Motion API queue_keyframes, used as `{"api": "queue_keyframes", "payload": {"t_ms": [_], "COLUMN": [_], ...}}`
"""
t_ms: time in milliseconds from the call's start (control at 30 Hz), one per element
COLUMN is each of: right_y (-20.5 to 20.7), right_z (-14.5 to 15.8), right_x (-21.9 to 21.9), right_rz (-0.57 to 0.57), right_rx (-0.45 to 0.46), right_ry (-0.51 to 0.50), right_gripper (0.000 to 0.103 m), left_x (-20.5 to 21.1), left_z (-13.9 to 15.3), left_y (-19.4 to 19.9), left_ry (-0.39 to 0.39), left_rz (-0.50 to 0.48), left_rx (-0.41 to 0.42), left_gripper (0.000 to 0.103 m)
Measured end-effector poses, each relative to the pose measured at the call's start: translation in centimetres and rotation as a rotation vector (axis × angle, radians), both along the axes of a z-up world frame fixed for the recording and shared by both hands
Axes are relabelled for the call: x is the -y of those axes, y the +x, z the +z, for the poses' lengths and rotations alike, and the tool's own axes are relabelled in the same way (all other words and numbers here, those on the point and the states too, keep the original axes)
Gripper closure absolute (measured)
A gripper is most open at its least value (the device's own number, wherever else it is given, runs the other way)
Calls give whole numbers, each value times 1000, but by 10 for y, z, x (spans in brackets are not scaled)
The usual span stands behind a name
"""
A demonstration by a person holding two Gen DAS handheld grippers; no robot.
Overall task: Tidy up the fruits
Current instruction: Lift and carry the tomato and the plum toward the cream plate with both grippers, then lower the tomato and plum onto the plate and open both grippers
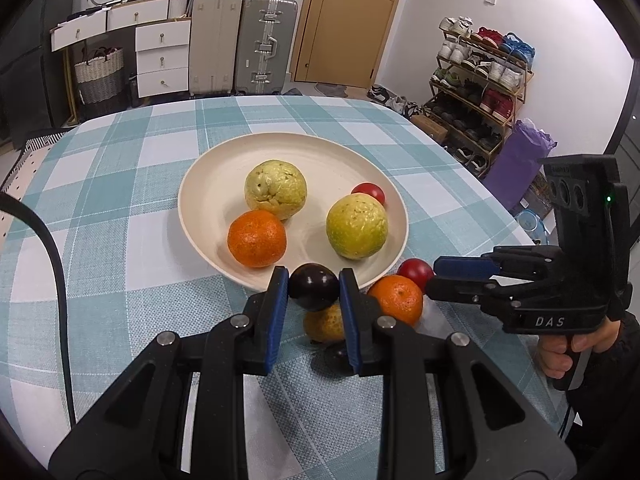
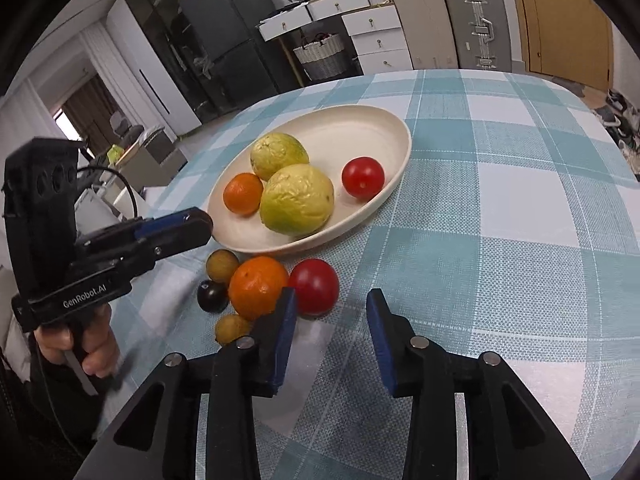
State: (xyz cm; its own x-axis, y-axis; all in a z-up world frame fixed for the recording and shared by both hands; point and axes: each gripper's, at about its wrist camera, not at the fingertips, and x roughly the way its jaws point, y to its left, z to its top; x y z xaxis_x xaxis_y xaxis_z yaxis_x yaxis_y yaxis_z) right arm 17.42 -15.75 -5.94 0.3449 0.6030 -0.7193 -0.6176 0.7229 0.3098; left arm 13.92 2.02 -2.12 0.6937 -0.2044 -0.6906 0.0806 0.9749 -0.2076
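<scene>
My left gripper (image 1: 313, 286) is shut on a small dark plum (image 1: 313, 286), held just above the near rim of the cream plate (image 1: 320, 160). The plate holds two green guavas (image 1: 276, 188), an orange (image 1: 257, 238) and a red tomato (image 1: 370, 192). Beside the plate on the cloth lie a loose orange (image 2: 258, 286), a red tomato (image 2: 314, 286), another dark plum (image 2: 212, 296) and two small yellow-brown fruits (image 2: 222, 266). My right gripper (image 2: 332, 336) is open with nothing between its pads. The loose tomato sits just ahead of its left finger.
The table wears a teal-and-white checked cloth (image 2: 500, 200). A black cable (image 1: 56, 264) crosses its left side. A hand (image 1: 576, 344) grips the right tool at the table's right edge. Suitcases, white drawers and a shoe rack (image 1: 480, 80) stand beyond the table.
</scene>
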Motion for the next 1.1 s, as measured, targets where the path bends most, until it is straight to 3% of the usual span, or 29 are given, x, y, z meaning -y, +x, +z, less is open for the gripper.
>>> {"api": "queue_keyframes", "payload": {"t_ms": [500,867,1000,1100], "right_y": [-5,7,5,2], "right_z": [-1,-1,-1,0], "right_x": [-13,-20,-22,-22], "right_rz": [46,38,51,52], "right_rx": [74,83,83,91], "right_ry": [-108,-97,-93,-89], "right_gripper": [65,65,74,75], "left_x": [0,2,0,-2], "left_z": [1,1,2,2], "left_y": [-3,-3,-2,0], "left_ry": [5,10,9,5], "left_rz": [-1,-1,4,7], "left_rx": [-3,-3,-3,0], "left_gripper": [80,80,80,80]}}
